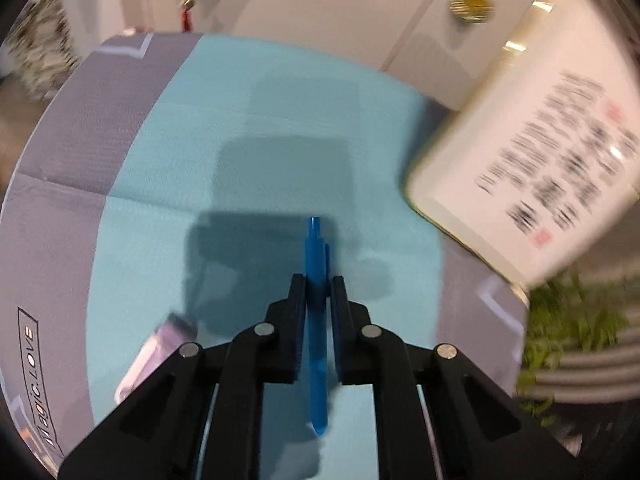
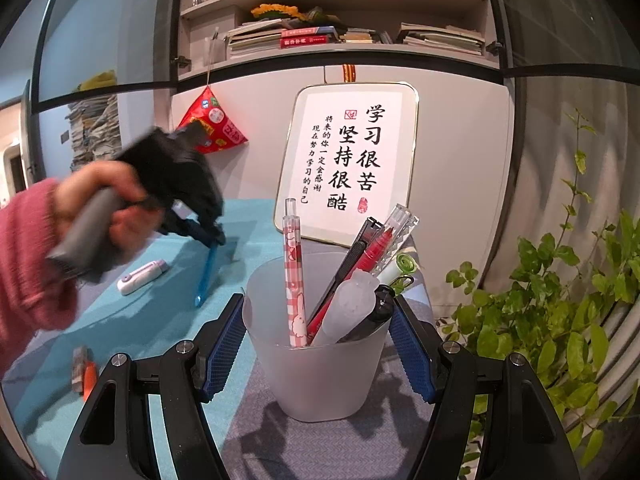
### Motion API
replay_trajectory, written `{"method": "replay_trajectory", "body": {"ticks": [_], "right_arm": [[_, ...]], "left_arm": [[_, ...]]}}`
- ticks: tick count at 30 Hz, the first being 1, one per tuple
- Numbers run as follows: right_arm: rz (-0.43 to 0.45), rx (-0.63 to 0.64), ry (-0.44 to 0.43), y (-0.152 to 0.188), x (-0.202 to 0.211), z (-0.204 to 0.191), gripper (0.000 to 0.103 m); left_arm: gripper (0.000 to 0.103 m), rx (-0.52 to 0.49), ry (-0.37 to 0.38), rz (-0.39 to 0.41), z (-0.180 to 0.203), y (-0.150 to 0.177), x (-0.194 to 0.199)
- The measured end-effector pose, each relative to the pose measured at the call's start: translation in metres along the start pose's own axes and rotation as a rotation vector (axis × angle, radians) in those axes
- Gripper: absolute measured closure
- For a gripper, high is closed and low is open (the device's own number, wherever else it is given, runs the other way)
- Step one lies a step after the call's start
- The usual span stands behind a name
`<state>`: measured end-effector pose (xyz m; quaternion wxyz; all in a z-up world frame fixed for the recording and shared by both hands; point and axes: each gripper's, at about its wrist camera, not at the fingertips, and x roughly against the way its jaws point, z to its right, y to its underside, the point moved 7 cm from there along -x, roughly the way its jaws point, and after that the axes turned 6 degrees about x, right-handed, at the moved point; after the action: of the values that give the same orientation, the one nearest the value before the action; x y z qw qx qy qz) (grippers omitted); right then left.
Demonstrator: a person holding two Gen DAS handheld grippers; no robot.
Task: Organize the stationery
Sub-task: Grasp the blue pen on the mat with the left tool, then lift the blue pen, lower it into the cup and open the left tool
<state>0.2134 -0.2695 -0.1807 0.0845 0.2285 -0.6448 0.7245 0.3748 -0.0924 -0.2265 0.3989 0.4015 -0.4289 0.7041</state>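
Observation:
My left gripper [image 1: 318, 280] is shut on a blue pen [image 1: 316, 264] and holds it above the teal mat [image 1: 240, 120]. In the right wrist view the left gripper [image 2: 214, 240] and the blue pen [image 2: 206, 276] show at the left, the pen hanging tip down. My right gripper [image 2: 320, 312] is shut on a frosted white cup [image 2: 316, 376], its blue pads [image 2: 224, 344] pressing both sides. The cup holds several pens, among them a red checked pen [image 2: 294, 276] and a red pen [image 2: 360, 264].
A white correction tape [image 2: 142, 278] lies on the mat, also seen in the left wrist view [image 1: 156, 356]. A small orange and grey item [image 2: 84, 372] lies at the front left. A framed calligraphy sign [image 2: 352, 164] leans behind the cup. A green plant [image 2: 560, 312] stands at the right.

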Motion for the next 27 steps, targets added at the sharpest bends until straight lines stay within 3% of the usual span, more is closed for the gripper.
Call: {"method": "replay_trajectory", "body": {"ticks": [5, 13, 18, 23, 27], "right_arm": [[-0.001, 0.001, 0.005, 0.0, 0.0, 0.0, 0.031], [-0.003, -0.004, 0.014, 0.001, 0.002, 0.0, 0.031], [-0.006, -0.007, 0.015, 0.001, 0.002, 0.001, 0.031], [-0.008, -0.008, 0.016, 0.0, 0.001, 0.001, 0.031], [-0.009, -0.009, 0.015, -0.001, 0.001, 0.002, 0.031]], "left_arm": [[0.093, -0.104, 0.118, 0.101, 0.004, 0.026, 0.063], [0.093, -0.272, 0.21, 0.268, 0.029, 0.056, 0.133], [0.093, -0.346, 0.3, 0.284, 0.056, 0.082, 0.15], [0.093, -0.436, 0.471, 0.305, 0.094, 0.108, 0.173], [0.093, -0.483, 0.565, 0.312, 0.119, 0.119, 0.173]]}}
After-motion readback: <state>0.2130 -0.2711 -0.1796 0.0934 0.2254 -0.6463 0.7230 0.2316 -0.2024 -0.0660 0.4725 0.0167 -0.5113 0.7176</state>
